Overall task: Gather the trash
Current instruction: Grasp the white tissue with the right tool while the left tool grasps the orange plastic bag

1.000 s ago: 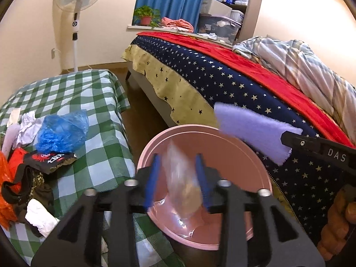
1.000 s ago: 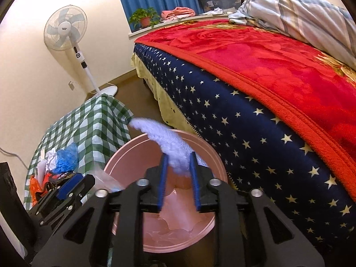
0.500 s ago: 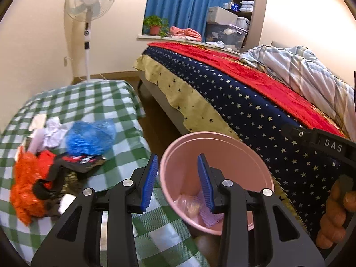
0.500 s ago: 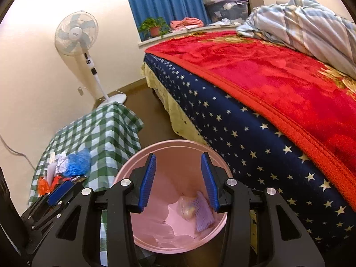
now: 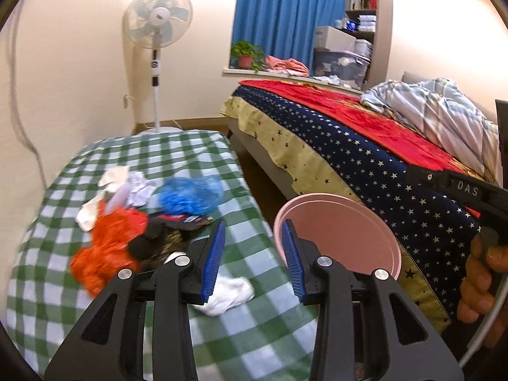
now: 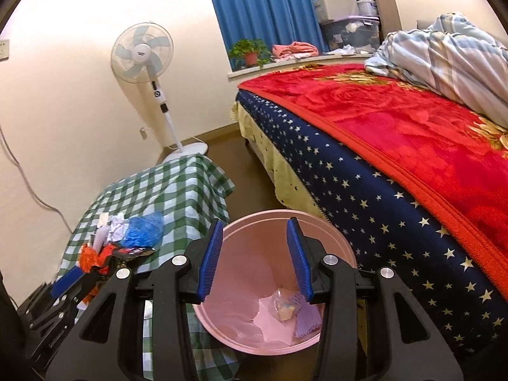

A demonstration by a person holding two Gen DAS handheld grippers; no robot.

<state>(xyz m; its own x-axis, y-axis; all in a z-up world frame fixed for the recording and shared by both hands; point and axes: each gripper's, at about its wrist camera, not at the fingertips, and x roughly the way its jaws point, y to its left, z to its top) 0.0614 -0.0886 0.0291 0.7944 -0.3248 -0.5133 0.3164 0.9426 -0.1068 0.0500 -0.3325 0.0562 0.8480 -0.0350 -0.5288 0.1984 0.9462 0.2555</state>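
Pink bin [image 6: 279, 289], between checked surface [image 5: 177, 155] and bed, reveals a clear wrapper [image 6: 282, 304] and lilac foam [image 6: 306, 317] only to the right tool [image 6: 254, 254]; left tool [image 5: 252, 258] faces piled trash [image 5: 133, 216]. Both tools gape empty.
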